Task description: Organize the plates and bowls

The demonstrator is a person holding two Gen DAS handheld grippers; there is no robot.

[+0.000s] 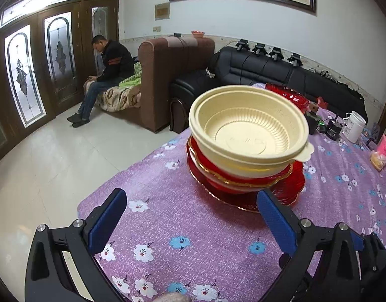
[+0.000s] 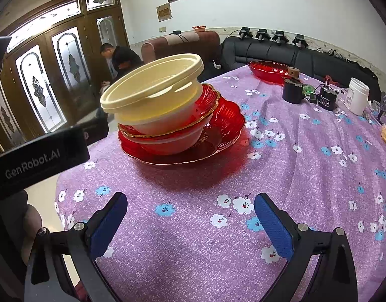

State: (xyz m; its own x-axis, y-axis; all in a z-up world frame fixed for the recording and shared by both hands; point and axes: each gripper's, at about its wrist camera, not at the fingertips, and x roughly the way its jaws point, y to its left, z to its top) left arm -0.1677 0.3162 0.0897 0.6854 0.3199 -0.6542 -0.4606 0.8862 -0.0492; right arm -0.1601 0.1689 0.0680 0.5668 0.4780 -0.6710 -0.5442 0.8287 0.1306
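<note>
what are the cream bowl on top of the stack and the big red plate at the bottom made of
The cream ribbed bowl looks like thin matte plastic: opaque, moulded ridges, a small tab on its rim. The wide red scalloped plate looks like glossy translucent plastic or glass; it tints the purple flowered tablecloth red, with a gold-coloured rim. Which of the two cannot be told.

Bowls [image 2: 152,85] stacked on plate [image 2: 225,136]

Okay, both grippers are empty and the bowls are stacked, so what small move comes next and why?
Probably send the right hand-held gripper, jaws open, toward the lone red plate at the table's far side. Everything else sits in one stack, though its top cream bowl tilts, so leveling it first is a fair alternative.
</note>
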